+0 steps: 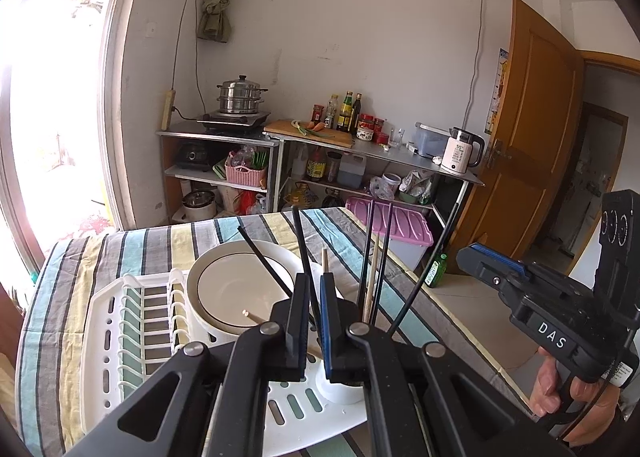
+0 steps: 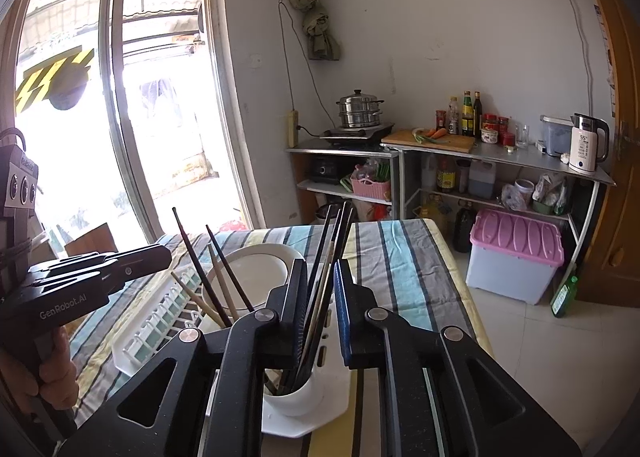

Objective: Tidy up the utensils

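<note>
Several black and wooden chopsticks [image 2: 320, 297] stand in a white cup [image 2: 292, 397] at the corner of a white drying rack [image 1: 108, 317]. My right gripper [image 2: 320, 263] is open. The bundle shows in the gap between its fingers, and neither pad presses on it. In the left wrist view the right gripper [image 1: 464, 255] ends just right of a leaning black chopstick [image 1: 428, 261]. My left gripper [image 1: 316, 277] is shut over the rack. A black chopstick [image 1: 298, 229] lines up with its slit. From the right wrist view the left gripper [image 2: 170, 253] stops short of the sticks.
A white bowl on a plate [image 1: 236, 289] sits in the rack behind the cup. The rack lies on a table with a striped cloth [image 1: 160, 249]. On the floor to the right are a pink-lidded box [image 2: 516, 241] and a green bottle [image 2: 564, 297]. Kitchen shelves line the far wall.
</note>
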Tool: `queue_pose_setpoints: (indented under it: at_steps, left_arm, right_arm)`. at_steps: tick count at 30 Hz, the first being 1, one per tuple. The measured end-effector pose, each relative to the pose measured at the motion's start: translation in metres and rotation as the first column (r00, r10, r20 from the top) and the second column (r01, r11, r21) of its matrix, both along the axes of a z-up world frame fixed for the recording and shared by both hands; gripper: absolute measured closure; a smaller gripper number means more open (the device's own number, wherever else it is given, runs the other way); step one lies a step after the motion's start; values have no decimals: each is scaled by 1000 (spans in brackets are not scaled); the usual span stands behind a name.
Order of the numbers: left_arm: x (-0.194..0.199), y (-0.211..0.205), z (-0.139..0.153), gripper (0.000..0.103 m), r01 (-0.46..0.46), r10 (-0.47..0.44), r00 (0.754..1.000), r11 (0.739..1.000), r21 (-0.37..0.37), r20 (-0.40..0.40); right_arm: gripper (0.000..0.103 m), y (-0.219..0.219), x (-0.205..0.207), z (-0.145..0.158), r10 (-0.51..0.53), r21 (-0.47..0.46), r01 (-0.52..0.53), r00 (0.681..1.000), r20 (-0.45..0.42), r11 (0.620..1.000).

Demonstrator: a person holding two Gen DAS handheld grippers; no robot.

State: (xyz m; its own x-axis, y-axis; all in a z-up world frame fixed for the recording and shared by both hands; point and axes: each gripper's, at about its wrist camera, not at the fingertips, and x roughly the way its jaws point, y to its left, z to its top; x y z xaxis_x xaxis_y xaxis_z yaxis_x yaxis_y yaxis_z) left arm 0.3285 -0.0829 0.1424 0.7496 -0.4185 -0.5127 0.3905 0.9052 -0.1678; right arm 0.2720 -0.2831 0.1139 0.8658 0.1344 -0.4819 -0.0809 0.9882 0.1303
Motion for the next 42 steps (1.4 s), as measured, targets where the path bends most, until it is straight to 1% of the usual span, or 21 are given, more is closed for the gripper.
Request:
queue_pose_setpoints:
  at_steps: [9, 13, 15, 19, 24, 33, 39, 42]
  left_arm:
    - [-37, 10, -9, 98, -28, 28, 1000, 1000, 5, 4]
    - [-62, 15, -15, 98, -40, 40, 999, 999, 16, 9]
    - [-75, 17, -19, 98, -46, 46, 999, 999, 18, 6]
    - [-102, 21, -33, 97, -58, 58, 998, 998, 21, -9]
    - [-140, 25, -51, 97, -77, 77, 997, 996, 49, -8]
    - [-206, 31, -69, 97, -95, 91, 995, 991, 93, 38]
    - [-235, 38, -80, 97, -105, 103, 994, 991, 84, 31]
    - [-244, 40, -86, 97, -118, 116, 993, 989, 89, 29]
  right_arm:
    - [86, 12, -32, 0, 3, -28, -3, 1000, 8, 1000]
    - [76, 22, -51, -2, 15, -45, -14, 1000, 17, 999]
    - [75, 28, -63, -5, 23, -49, -22, 1000, 18, 999]
    - [75, 38, -87, -15, 29, -64, -28, 999, 14, 998]
    - [75, 50, -120, -26, 37, -67, -36, 999, 10, 997]
    - [74, 64, -174, -47, 38, -86, -39, 999, -16, 995]
    - [73, 72, -205, -51, 29, -101, -30, 1000, -4, 994]
    - [73, 76, -215, -53, 33, -93, -34, 999, -5, 995]
